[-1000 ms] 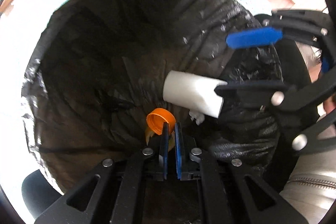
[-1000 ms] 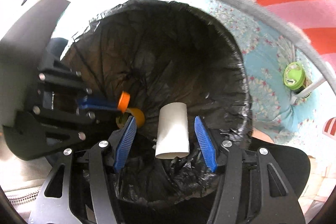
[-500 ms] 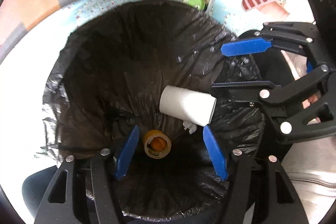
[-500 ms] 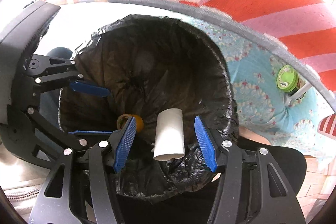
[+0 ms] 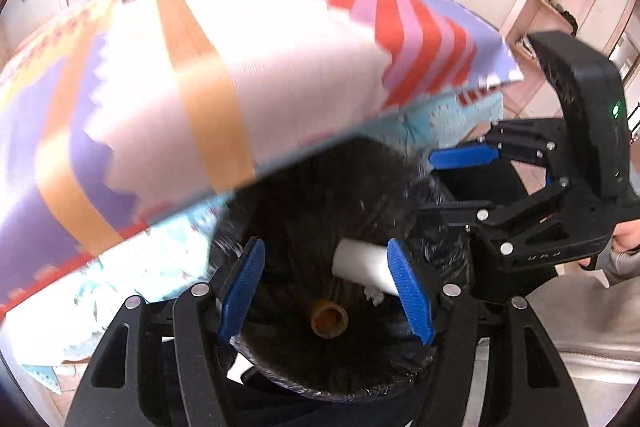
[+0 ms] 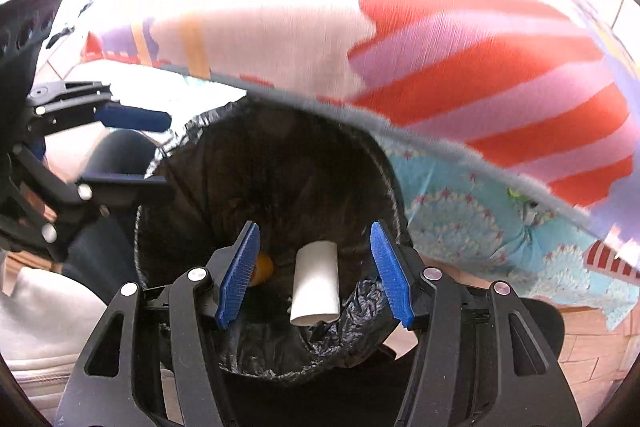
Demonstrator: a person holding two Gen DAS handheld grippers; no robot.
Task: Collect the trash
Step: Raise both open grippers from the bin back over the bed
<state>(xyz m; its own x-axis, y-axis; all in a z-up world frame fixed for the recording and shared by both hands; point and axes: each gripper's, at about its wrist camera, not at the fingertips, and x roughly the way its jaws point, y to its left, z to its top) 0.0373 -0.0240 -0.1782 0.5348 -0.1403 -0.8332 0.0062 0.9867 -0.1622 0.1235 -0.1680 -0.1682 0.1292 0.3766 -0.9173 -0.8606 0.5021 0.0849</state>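
A bin lined with a black bag (image 5: 304, 187) (image 6: 280, 163) sits below both grippers. Inside it lie a white cardboard tube (image 5: 362, 267) (image 6: 316, 283) and an orange bottle cap resting in a tape roll (image 5: 329, 319); the right wrist view shows only an orange edge of it (image 6: 265, 265). My left gripper (image 5: 326, 293) is open and empty above the bin's near rim. My right gripper (image 6: 314, 273) is open and empty above the bin, and also shows in the left wrist view (image 5: 464, 157). The left gripper shows in the right wrist view (image 6: 132, 117).
A table with a striped red, pink, purple and orange cloth (image 5: 240, 75) (image 6: 460, 59) overhangs the bin's far side, with a light blue patterned cloth (image 6: 460, 219) beneath. A green object (image 6: 516, 193) lies under the table. A person's grey clothing (image 5: 592, 319) is at the right.
My left gripper opened and let go of the orange cap, which now lies in the tape roll in the bin. Both grippers have risen away from the bin.
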